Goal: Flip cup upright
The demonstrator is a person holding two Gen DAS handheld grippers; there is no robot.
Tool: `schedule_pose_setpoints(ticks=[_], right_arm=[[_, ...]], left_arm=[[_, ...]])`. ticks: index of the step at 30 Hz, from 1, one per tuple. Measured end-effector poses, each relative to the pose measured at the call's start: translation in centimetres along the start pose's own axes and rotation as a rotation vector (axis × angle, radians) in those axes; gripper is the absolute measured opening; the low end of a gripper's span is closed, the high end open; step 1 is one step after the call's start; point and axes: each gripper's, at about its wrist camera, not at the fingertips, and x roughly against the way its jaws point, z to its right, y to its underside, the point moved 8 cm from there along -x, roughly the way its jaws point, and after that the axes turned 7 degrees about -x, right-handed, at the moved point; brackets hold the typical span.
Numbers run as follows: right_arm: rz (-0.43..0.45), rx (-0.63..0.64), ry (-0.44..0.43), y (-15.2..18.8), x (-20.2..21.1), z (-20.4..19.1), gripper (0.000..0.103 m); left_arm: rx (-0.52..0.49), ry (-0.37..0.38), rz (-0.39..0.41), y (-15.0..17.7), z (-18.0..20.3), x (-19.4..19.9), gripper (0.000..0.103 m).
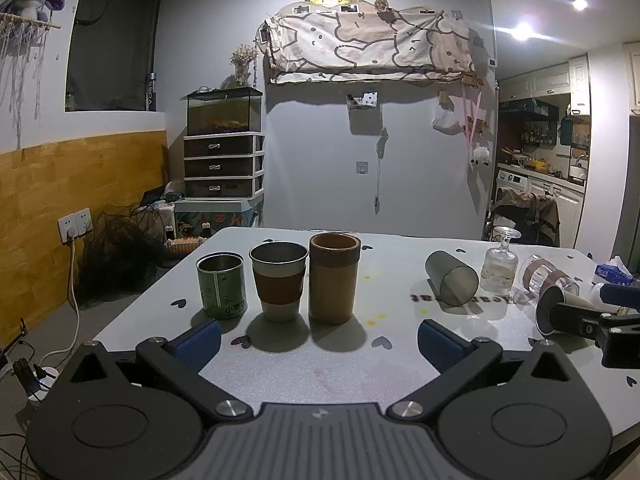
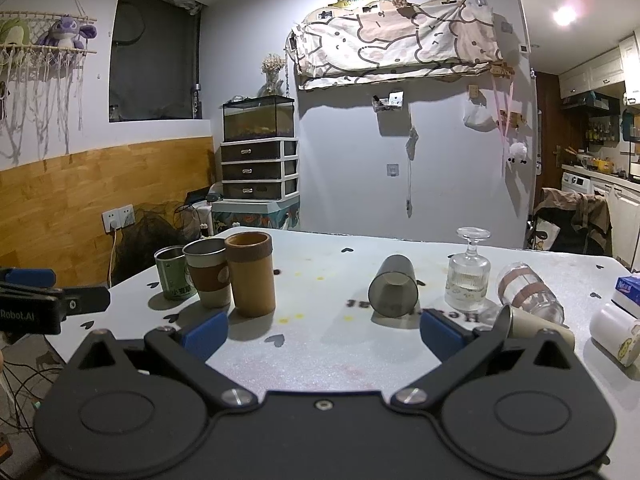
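Observation:
A dark translucent cup (image 1: 452,283) lies on its side on the grey table (image 1: 320,368); it also shows in the right wrist view (image 2: 394,286). A clear glass with a brown band (image 2: 530,292) and a beige metal-rimmed cup (image 2: 532,326) also lie on their sides. A stemmed glass (image 2: 469,272) stands upside down. My left gripper (image 1: 319,340) is open and empty, in front of three upright cups. My right gripper (image 2: 324,330) is open and empty, with its right finger next to the beige cup.
A green tin (image 1: 221,285), a sleeved metal cup (image 1: 279,282) and a tall brown cup (image 1: 334,278) stand upright in a row at left. A white roll (image 2: 616,334) and a tissue pack (image 2: 628,288) lie at the table's right edge.

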Motion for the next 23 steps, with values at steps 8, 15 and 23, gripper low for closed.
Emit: schedule_pose_setpoints(ticks=[8,15,23], right_arm=[[-0.001,0.002,-0.002,-0.02,0.02,-0.1,0.103],[0.0,0.002,-0.001,-0.09,0.08,-0.06,0.103],[0.0,0.002,-0.001,-0.03,0.05,-0.11,0.103]], left_arm=[[0.0,-0.001,0.0,0.02,-0.03,0.03,0.103],[0.001,0.0,-0.001,0.03,-0.03,0.04,0.103],[0.001,0.0,-0.001,0.08,0.0,0.06,0.103]])
